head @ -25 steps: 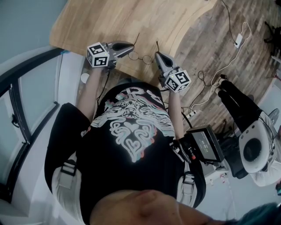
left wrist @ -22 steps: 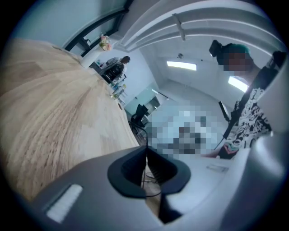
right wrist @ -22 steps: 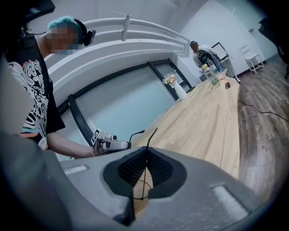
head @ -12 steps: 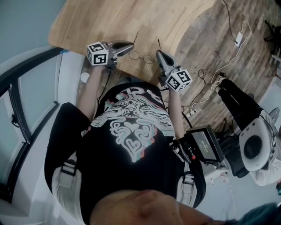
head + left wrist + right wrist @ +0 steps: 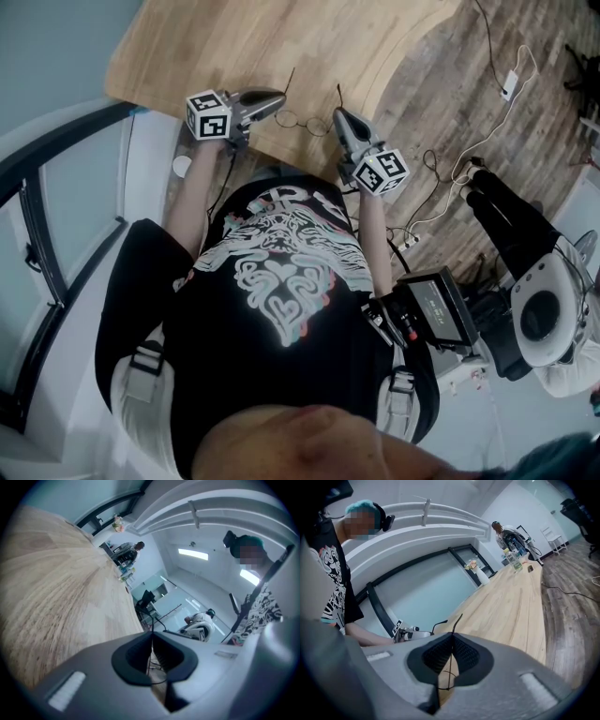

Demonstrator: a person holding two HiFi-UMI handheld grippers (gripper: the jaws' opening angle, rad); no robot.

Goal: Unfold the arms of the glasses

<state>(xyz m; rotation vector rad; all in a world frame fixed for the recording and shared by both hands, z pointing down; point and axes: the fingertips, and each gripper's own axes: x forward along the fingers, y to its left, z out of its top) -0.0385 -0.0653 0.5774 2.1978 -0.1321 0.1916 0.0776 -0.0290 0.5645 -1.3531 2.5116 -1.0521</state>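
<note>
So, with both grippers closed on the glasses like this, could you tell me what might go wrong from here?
1. The left gripper and right gripper are both shut on the thin wire glasses; pulling outward could bend the frame or strain a hinge.
2. The wire is pinched only at the jaw tips, so it might slip free.
3. The glasses sit close to the table edge nearest the person, so a slip might send them off it.

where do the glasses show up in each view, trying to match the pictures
Head view: glasses upper centre, between the left hand-held gripper and right hand-held gripper.
Left gripper view: glasses bottom centre, thin wire pinched in the shut jaws.
Right gripper view: glasses bottom centre, an arm running up through the shut jaws.
Shared landmark: the wooden table.
</note>
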